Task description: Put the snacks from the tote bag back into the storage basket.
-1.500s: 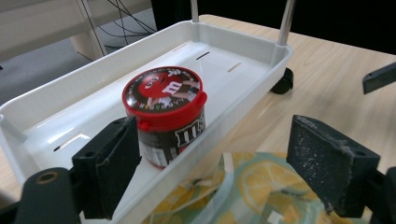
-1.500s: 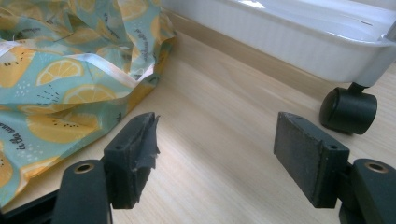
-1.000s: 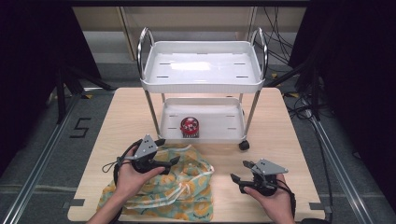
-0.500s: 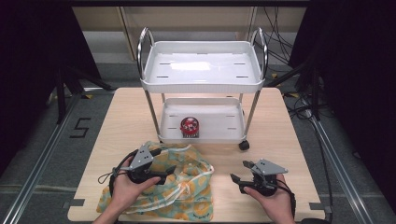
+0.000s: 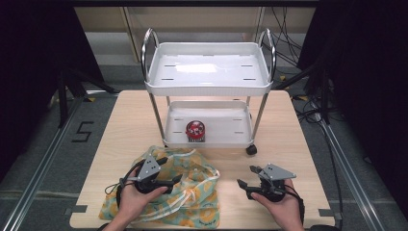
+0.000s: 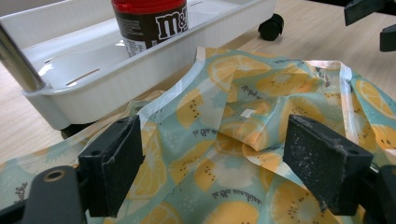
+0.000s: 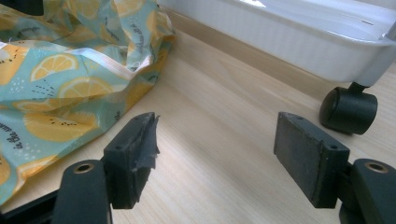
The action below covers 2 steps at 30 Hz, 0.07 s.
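While the left gripper (image 5: 168, 171) hangs over the bag (image 5: 192, 202), its jaws are spread wide and nothing is pinched between them. The bag, a crumpled lemon-print thing, lies on the table (image 5: 298, 144) at the near left, and the gripper sits right above its middle, jaws pointing right and a bit far. In the left gripper view the bag (image 6: 233, 140) fills the gap between the two pads (image 6: 116, 161), with a raised fold sitting about halfway between them; can't tell if the pads actually touch the fabric.

The right gripper (image 5: 250, 176) is over bare wood at the near right, just off the bag's right edge and not touching it. Jaws wide there too, empty. In the right gripper view the bag (image 7: 60, 88) lies off to the left of the jaws, with plain table between the pads.

Farther back stands a small white cart (image 5: 207, 77), and a red-lidded jar (image 5: 195, 130) sits on its lower shelf. The bag's far edge comes up close to that shelf, with the jar (image 6: 149, 23) just past it.
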Motion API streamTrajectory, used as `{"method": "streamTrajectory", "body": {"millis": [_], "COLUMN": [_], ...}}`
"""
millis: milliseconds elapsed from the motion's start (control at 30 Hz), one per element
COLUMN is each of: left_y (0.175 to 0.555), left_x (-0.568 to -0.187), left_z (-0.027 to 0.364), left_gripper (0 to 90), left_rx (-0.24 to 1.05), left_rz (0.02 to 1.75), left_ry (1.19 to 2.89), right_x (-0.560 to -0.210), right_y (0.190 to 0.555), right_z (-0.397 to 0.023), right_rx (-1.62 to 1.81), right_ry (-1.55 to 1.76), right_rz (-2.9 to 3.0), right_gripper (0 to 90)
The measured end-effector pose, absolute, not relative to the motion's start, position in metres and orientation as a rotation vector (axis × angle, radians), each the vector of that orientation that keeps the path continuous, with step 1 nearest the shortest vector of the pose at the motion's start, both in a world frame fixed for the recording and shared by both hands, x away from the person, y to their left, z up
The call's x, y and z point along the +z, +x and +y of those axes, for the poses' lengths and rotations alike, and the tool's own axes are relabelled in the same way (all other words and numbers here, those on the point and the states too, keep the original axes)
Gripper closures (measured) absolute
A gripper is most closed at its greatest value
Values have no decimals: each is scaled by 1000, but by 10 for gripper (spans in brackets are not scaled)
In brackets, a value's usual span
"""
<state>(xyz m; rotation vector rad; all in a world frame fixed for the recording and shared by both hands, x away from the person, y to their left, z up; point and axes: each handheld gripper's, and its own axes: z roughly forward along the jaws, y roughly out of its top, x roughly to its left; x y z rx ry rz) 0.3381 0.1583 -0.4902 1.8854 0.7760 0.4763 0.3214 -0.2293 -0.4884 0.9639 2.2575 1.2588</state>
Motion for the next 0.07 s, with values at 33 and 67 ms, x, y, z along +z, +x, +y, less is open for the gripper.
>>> {"method": "streamTrajectory", "body": {"millis": [33,67], "left_y": [339,339], "left_x": [-491,-492], "left_z": [159,161], "left_gripper": [193,193], "left_rx": [474,471], "left_rz": [765,761], "left_ry": [1875,1871], "right_x": [-488,-489], "right_y": [321,323], "right_z": [-229,-229], "right_rx": [1260,1274], "right_ry": [976,962], "right_rz": [2260,2273], "right_gripper": [309,309]}}
